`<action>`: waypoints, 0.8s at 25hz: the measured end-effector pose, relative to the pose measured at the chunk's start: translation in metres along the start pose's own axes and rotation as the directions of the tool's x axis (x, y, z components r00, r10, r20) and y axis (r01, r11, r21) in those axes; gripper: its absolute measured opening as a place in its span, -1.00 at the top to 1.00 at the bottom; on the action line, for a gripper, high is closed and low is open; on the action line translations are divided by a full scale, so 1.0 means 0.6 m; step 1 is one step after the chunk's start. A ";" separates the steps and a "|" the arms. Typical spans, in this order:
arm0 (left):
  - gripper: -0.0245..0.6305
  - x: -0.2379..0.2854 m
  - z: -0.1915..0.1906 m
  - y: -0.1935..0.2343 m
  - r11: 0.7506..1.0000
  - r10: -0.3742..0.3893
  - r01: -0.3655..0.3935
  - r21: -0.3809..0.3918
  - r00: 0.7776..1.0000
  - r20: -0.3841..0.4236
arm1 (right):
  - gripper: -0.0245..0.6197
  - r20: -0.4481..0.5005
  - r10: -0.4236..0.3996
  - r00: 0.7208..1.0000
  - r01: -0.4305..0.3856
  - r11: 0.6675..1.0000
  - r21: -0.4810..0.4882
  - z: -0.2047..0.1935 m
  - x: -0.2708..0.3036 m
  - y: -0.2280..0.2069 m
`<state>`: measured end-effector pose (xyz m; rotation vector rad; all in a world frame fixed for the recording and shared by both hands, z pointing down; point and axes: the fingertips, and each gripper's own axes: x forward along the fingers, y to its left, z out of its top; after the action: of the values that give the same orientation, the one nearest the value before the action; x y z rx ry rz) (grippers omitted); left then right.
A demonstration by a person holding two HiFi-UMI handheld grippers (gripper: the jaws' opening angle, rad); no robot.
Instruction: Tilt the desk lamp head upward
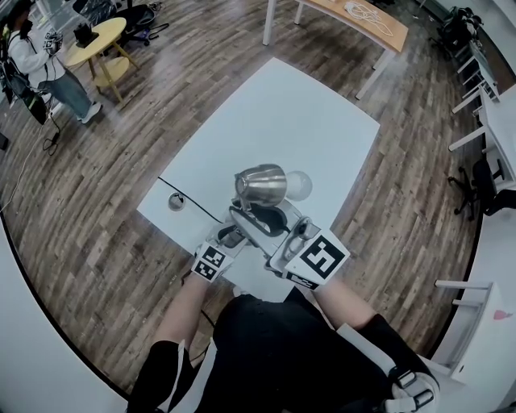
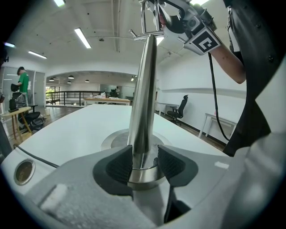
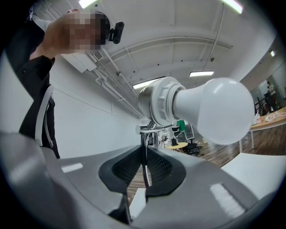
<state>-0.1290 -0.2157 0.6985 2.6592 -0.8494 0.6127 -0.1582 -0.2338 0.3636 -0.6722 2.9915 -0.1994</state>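
A metal desk lamp stands near the front edge of the white table (image 1: 282, 121). Its steel shade (image 1: 261, 185) and white bulb (image 1: 299, 185) show in the head view. My left gripper (image 2: 143, 164) is shut on the lamp's pole (image 2: 144, 98), just above the round base (image 2: 117, 139). My right gripper (image 3: 144, 166) is higher up, at the lamp head. Its jaws are shut on a thin metal bracket rod (image 3: 143, 154) beneath the socket (image 3: 158, 106) and the bulb (image 3: 220, 112). In the head view the left gripper (image 1: 230, 237) and the right gripper (image 1: 285, 232) sit close together behind the shade.
A black cable (image 1: 190, 201) runs across the table past a round grommet (image 1: 176, 202). A person (image 1: 44, 68) stands far left beside a round yellow table (image 1: 98, 39). A wooden table (image 1: 363, 18) stands beyond, and white desks with an office chair (image 1: 468, 189) line the right.
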 end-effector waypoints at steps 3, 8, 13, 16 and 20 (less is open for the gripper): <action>0.39 0.001 0.001 0.000 1.000 0.000 0.001 -0.008 1.000 0.004 | 0.80 -0.001 0.005 1.000 -0.005 1.000 0.000 -0.002 0.002 0.002; 0.39 -0.002 -0.002 0.002 1.000 0.002 -0.001 -0.021 1.000 0.012 | 0.80 -0.016 0.017 1.000 -0.018 1.000 -0.023 -0.009 0.013 0.013; 0.39 -0.001 -0.001 0.000 1.000 0.001 -0.001 -0.025 1.000 0.011 | 0.80 -0.045 0.023 0.999 -0.026 0.998 -0.062 -0.014 0.021 0.022; 0.39 -0.001 0.000 0.004 0.999 0.008 -0.008 -0.036 1.000 0.013 | 0.80 -0.064 0.022 0.998 -0.026 0.998 -0.049 -0.013 0.030 0.028; 0.39 0.004 0.004 0.005 0.995 0.022 -0.019 -0.099 0.999 0.027 | 0.80 -0.079 0.026 0.997 -0.032 0.997 -0.073 -0.016 0.032 0.026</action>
<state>-0.1281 -0.2200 0.6979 2.5786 -0.8916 0.5249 -0.1833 -0.2269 0.3700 -0.6420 3.0953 -0.1160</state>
